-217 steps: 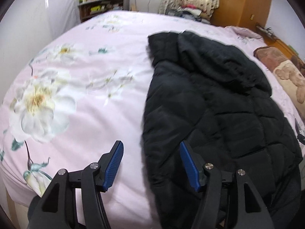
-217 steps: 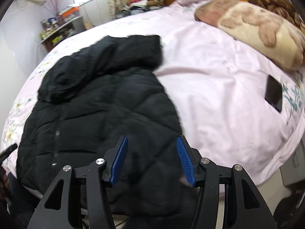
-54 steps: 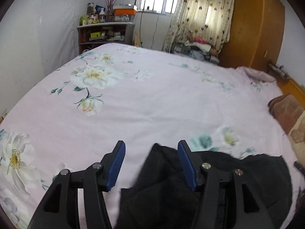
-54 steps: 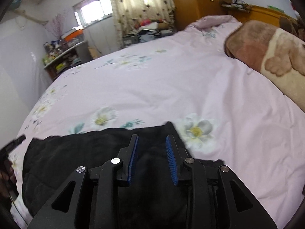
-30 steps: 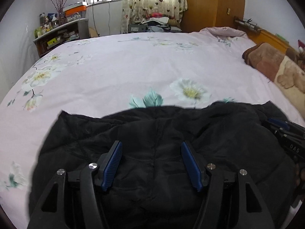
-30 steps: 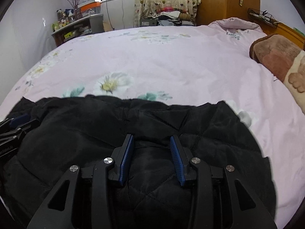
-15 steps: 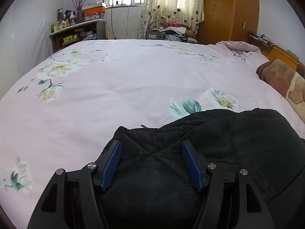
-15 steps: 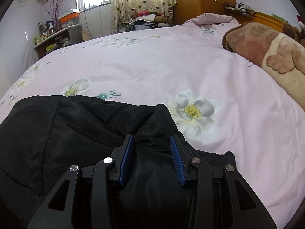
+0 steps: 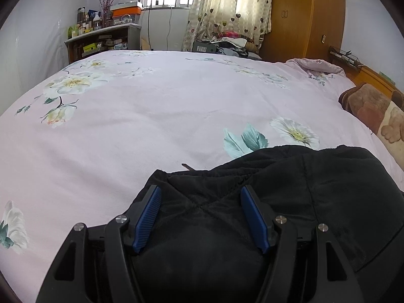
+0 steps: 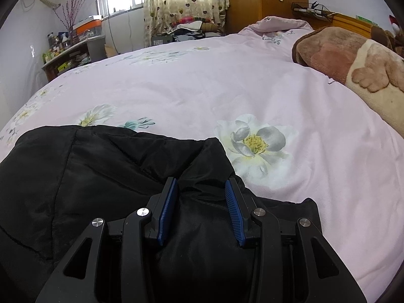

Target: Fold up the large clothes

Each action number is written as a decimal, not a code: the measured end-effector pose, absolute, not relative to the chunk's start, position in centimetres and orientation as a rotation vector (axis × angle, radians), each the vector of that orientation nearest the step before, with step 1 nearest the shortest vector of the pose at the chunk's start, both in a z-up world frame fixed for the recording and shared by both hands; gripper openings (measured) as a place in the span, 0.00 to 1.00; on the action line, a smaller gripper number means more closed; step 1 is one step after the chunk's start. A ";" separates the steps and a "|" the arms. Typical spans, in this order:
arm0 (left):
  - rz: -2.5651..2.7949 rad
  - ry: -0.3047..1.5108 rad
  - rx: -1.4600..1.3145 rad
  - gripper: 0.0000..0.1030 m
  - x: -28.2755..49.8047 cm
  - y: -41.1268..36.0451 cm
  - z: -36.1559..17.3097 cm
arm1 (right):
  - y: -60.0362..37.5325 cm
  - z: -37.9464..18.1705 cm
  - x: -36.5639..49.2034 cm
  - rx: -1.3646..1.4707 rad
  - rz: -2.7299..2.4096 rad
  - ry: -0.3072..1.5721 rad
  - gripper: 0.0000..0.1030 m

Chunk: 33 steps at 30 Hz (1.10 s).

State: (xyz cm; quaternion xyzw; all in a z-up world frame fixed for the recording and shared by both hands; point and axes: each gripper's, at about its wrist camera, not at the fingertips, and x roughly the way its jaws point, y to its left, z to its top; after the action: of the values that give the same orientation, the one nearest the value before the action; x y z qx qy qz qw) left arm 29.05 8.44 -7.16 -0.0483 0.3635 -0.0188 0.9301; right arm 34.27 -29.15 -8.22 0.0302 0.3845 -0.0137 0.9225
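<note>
A black quilted jacket (image 9: 315,176) lies folded over on the near part of a pink flowered bed cover (image 9: 151,116). My left gripper (image 9: 199,202) is shut on a thick bunch of the jacket at its left corner, and the fabric fills the gap between the blue pads. In the right wrist view the jacket (image 10: 88,164) spreads off to the left. My right gripper (image 10: 200,192) is shut on its puffy right corner, with a fold bulging up between the fingers. Neither gripper shows in the other's view.
A brown and cream plush blanket (image 10: 353,60) lies along the right side of the bed. Past the bed's far edge stand a cluttered shelf (image 9: 101,40), a heart-print curtain (image 9: 227,7), a pile of clothes and a wooden wardrobe (image 9: 303,17).
Both grippers came down towards the bed with the jacket in them. The broad spread of jacket ahead has given way to a folded edge close to the fingers. Each gripper left the other's view.
</note>
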 end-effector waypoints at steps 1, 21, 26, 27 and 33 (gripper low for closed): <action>-0.041 0.754 -0.101 0.66 29.2 8.6 -7.0 | -29.2 -8.1 34.3 0.061 -0.029 0.792 0.38; -0.164 0.821 -0.099 0.66 20.3 4.3 -3.0 | -22.3 -2.7 25.7 0.032 0.128 0.906 0.40; -0.148 0.833 -0.095 0.65 19.3 4.3 -0.6 | -22.7 -0.6 24.9 -0.010 0.127 0.889 0.40; -0.142 0.821 -0.084 0.65 18.6 4.3 0.0 | -23.0 0.0 24.3 -0.012 0.126 0.877 0.40; -0.037 0.802 -0.027 0.65 14.8 6.7 0.5 | -25.9 0.2 21.3 -0.014 0.060 0.858 0.40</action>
State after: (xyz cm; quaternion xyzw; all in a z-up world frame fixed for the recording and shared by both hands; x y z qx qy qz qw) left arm 14.81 6.68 0.50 -0.0133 0.3901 -0.0180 0.9205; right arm 21.30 -25.85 0.19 -0.0066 0.4160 0.0292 0.9089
